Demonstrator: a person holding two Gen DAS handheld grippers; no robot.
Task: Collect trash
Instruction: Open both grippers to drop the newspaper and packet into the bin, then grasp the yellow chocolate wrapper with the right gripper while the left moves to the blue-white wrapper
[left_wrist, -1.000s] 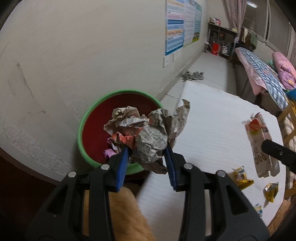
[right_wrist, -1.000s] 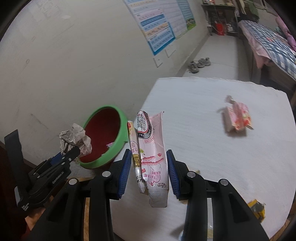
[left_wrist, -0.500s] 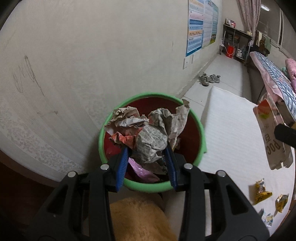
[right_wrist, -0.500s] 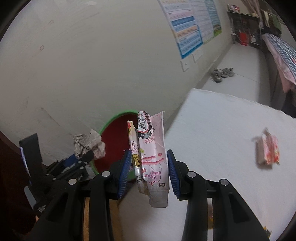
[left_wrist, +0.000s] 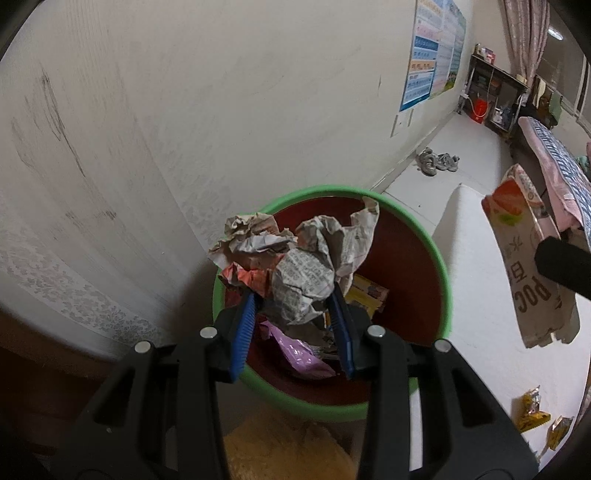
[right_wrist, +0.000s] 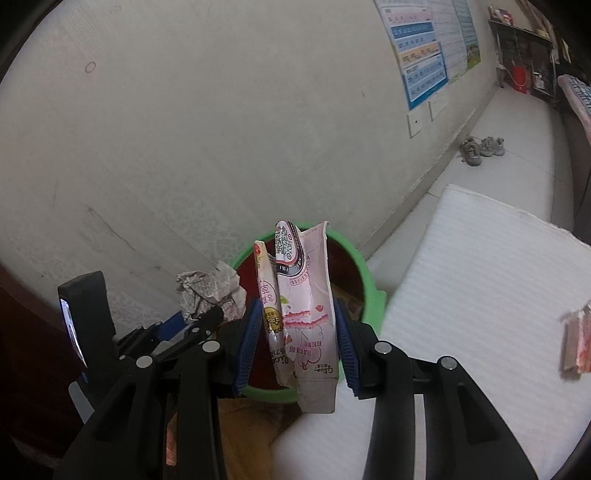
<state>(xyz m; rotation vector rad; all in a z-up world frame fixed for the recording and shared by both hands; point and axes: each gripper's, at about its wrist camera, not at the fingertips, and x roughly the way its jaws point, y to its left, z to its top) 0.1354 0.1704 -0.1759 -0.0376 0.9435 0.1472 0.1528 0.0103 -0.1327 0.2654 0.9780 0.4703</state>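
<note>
Your left gripper (left_wrist: 293, 325) was clamped on a wad of crumpled newspaper (left_wrist: 303, 273), its print too small to read, directly over the green-rimmed red bin (left_wrist: 441, 273) holding wrappers. To its right, your right gripper (right_wrist: 295, 332) pinched a flattened pink carton (right_wrist: 306, 314) bearing a QR code and Chinese characters; the bin lay just behind it, a pink wrapper (right_wrist: 576, 339) far right on the white mat (right_wrist: 480, 280).

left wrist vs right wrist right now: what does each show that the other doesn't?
Left wrist only: trash already lying in the bin, including a purple wrapper, and yellow wrappers on the white mat.

Right wrist only: a pink packet on the mat's right edge.

Both: the green-rimmed bin, the crumpled newspaper in the left gripper, the pink carton in the right gripper, and shoes.
</note>
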